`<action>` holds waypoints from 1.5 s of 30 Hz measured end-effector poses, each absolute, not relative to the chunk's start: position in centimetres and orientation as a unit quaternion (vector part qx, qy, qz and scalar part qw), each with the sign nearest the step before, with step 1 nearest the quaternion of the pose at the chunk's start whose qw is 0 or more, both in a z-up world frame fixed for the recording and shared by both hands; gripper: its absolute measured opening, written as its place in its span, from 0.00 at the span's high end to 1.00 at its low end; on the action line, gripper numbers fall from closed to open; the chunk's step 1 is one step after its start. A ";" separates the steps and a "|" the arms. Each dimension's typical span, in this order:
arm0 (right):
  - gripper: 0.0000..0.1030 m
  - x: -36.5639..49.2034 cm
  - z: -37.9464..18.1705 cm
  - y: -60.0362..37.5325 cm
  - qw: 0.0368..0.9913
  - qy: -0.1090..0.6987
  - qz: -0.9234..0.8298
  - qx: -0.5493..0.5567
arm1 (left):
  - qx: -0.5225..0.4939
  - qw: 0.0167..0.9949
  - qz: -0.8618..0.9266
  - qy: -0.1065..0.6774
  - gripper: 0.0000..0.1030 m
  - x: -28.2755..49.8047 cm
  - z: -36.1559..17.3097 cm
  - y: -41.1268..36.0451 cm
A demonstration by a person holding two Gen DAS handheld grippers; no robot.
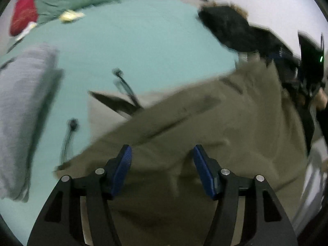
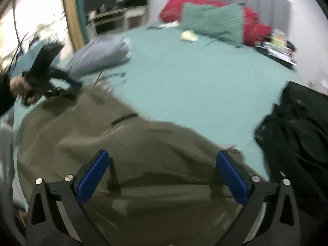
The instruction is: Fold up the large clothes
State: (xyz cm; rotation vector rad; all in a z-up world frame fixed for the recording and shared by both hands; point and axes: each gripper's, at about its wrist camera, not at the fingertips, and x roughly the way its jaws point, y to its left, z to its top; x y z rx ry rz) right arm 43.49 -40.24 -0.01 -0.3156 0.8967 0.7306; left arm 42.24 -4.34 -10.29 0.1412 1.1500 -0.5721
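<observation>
An olive-green garment (image 1: 205, 127) lies spread on the teal bed sheet (image 1: 143, 41), with black drawstrings (image 1: 125, 86) trailing from its far end. My left gripper (image 1: 162, 155) is open just above the cloth, holding nothing. In the right wrist view the same olive garment (image 2: 127, 149) fills the lower half. My right gripper (image 2: 163, 164) is wide open over it, empty. The left gripper (image 2: 67, 86) shows there at the garment's far left edge, held by a hand. Both views are motion-blurred.
A folded grey garment (image 1: 22, 106) lies at the left, also in the right wrist view (image 2: 100, 55). A black garment pile (image 2: 297, 135) sits at the right edge of the bed. Green pillow (image 2: 213, 20) and red blanket (image 2: 254, 26) lie at the head.
</observation>
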 end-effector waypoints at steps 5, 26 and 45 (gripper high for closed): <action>0.93 42.8 -3.1 -39.0 0.779 0.464 0.362 -0.215 | 0.119 0.781 -0.257 0.556 0.52 42.3 -12.6 -7.3; 0.54 48.2 -5.2 -39.4 0.854 0.480 0.178 -0.092 | 0.066 0.836 -0.089 0.537 0.81 46.3 -9.9 -5.5; 0.24 31.1 -6.8 -34.8 0.888 0.443 0.100 -0.077 | 0.009 0.870 -0.135 0.474 0.60 29.4 -13.7 -13.6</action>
